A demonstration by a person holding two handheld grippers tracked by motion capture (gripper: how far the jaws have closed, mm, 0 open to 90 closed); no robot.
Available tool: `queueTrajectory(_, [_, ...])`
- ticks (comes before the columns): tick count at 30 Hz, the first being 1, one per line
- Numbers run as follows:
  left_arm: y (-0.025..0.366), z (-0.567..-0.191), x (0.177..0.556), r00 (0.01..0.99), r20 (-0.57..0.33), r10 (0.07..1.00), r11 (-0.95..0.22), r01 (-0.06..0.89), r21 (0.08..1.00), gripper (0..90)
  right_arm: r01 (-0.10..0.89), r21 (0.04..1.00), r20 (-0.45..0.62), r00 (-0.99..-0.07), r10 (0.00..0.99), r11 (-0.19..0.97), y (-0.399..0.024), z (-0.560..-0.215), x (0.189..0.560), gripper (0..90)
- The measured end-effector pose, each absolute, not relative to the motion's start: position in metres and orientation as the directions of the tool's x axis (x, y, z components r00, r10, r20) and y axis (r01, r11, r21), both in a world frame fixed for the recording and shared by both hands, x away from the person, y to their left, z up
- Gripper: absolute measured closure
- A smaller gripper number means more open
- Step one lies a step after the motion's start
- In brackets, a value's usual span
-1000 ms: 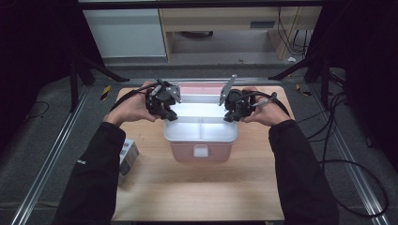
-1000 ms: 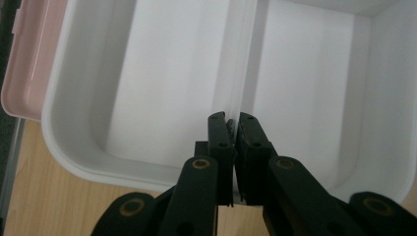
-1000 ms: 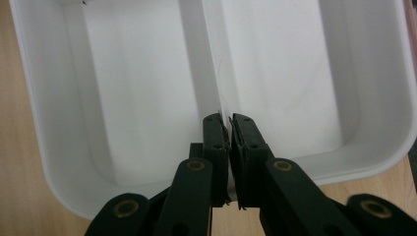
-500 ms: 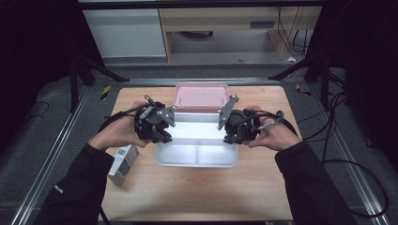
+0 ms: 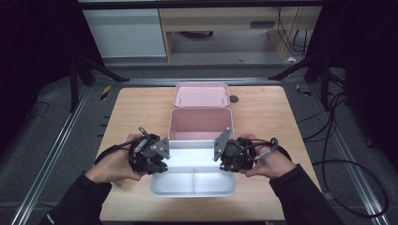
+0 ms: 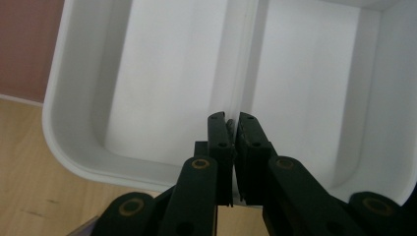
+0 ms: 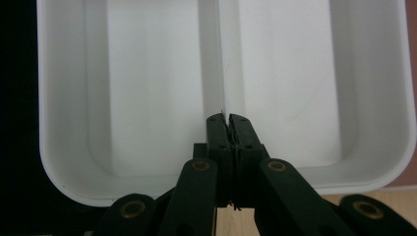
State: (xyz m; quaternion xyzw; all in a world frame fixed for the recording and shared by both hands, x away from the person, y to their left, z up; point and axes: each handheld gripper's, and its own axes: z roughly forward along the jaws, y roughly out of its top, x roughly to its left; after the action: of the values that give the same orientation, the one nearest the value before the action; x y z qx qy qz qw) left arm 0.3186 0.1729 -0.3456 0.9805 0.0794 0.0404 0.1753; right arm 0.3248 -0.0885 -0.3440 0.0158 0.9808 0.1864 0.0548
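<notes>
Table (image 5: 263, 117): one white tray (image 5: 192, 183), two compartments.

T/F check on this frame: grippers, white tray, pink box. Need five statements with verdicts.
1. Both grippers are shut on the white tray. True: left gripper and right gripper each clamp an end wall.
2. The tray has two compartments. True: a divider splits it.
3. The tray sits inside the pink box. False: it is out of the box, nearer the person.
4. The pink lid covers the box. False: the lid lies beyond the box, which is uncovered.
5. The tray holds food. False: both compartments are empty.
</notes>
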Motion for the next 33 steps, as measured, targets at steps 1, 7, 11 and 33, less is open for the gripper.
queueTrajectory(1, [0.174,-0.351,0.316,0.984,0.041,0.174,-0.924,0.149,0.351,85.9,0.006,0.369,-0.097,-0.994,0.045,0.929,-0.088,-0.349,0.323,89.0])
queueTrajectory(7, [0.179,-0.383,0.304,0.983,0.000,0.183,-0.920,0.172,0.353,86.1,0.008,0.367,-0.054,-0.998,0.030,0.930,-0.084,-0.379,0.314,88.8])
queueTrajectory(11, [0.179,-0.402,0.305,0.983,-0.026,0.183,-0.917,0.180,0.357,86.1,0.026,0.384,-0.022,-0.999,0.037,0.923,-0.086,-0.400,0.313,88.6])
queueTrajectory(33, [0.155,-0.483,0.343,0.978,-0.053,0.201,-0.931,0.208,0.299,84.5,0.163,0.396,-0.002,-0.984,0.179,0.904,-0.103,-0.489,0.337,85.3])
